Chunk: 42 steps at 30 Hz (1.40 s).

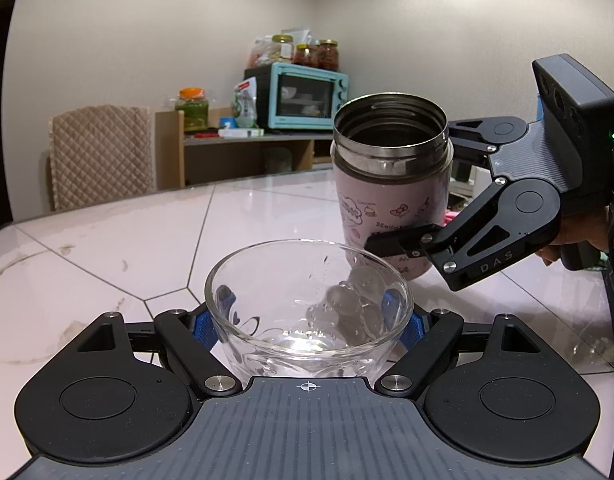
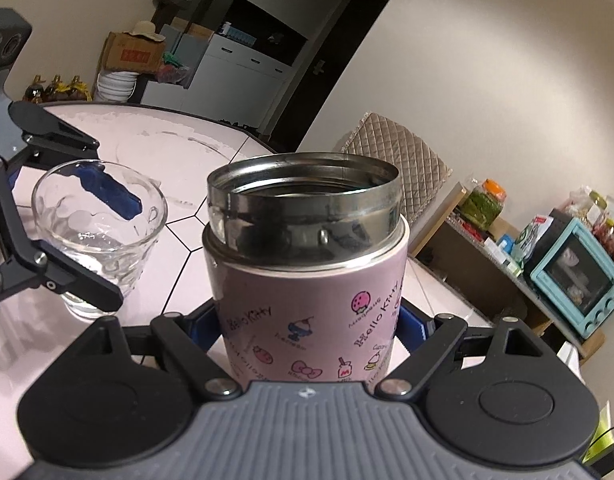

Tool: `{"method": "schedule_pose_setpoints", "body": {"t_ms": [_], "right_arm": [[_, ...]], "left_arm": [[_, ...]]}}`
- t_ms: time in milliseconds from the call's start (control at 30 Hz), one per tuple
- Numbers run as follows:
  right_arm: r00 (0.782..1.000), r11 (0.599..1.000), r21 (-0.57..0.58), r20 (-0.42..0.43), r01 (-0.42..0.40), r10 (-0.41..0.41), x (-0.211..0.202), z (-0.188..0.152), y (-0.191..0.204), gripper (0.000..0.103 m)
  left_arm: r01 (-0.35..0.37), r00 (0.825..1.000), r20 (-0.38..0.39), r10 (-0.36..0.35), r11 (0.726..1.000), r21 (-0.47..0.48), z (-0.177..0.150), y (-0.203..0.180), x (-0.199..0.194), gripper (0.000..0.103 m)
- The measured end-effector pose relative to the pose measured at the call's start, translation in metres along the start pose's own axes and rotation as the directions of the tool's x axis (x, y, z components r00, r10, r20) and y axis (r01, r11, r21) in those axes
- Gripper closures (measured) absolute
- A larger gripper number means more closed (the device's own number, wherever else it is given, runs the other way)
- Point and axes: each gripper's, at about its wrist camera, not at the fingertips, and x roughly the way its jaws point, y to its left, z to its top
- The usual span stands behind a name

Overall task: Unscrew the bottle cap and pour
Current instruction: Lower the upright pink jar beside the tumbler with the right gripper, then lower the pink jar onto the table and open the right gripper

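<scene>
A clear glass cup point(image 1: 307, 312) stands on the pink tiled table point(image 1: 107, 248) with a little water in its bottom. My left gripper point(image 1: 307, 326) is shut on it, blue pads on both sides; it also shows in the right wrist view point(image 2: 95, 236). A pink Hello Kitty bottle point(image 1: 391, 184) with a steel threaded mouth has no cap on. My right gripper point(image 2: 309, 320) is shut on its body point(image 2: 307, 300) and holds it tilted slightly, to the right of the cup. The cap is not in view.
A chair with a quilted cover point(image 1: 101, 156) stands behind the table. A shelf holds a teal toaster oven point(image 1: 303, 96) and jars point(image 1: 193, 108). Cabinets, boxes and stacked plates point(image 2: 115, 86) stand across the room.
</scene>
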Motion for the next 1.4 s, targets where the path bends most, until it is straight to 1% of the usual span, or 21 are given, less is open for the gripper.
{"method": "schedule_pose_setpoints", "body": {"t_ms": [467, 733, 933, 1033, 1400], "right_arm": [[0.999, 0.989, 0.137, -0.006, -0.052, 0.053, 0.008, -0.006, -0.022, 0.015], [0.996, 0.969, 0.230, -0.002, -0.091, 0.094, 0.013, -0.011, -0.037, 0.015], [0.993, 0.951, 0.288, 0.005, -0.114, 0.117, 0.013, -0.014, -0.046, 0.015], [0.992, 0.941, 0.317, 0.008, -0.123, 0.127, 0.014, -0.015, -0.052, 0.015], [0.989, 0.917, 0.374, 0.014, -0.140, 0.145, 0.018, -0.020, -0.063, 0.015]], "left_arm": [[-0.005, 1.000, 0.000, 0.005, 1.000, 0.004, 0.003, -0.001, 0.002, 0.016], [-0.014, 1.000, -0.003, 0.014, 1.000, 0.009, 0.003, -0.002, 0.002, 0.016], [-0.029, 1.000, -0.002, 0.029, 1.000, -0.011, 0.003, -0.002, 0.001, 0.016], [-0.044, 0.999, -0.003, 0.043, 0.999, -0.014, 0.003, -0.003, 0.001, 0.016], [-0.133, 0.991, -0.009, 0.133, 0.991, -0.019, 0.004, -0.013, 0.002, 0.017]]}}
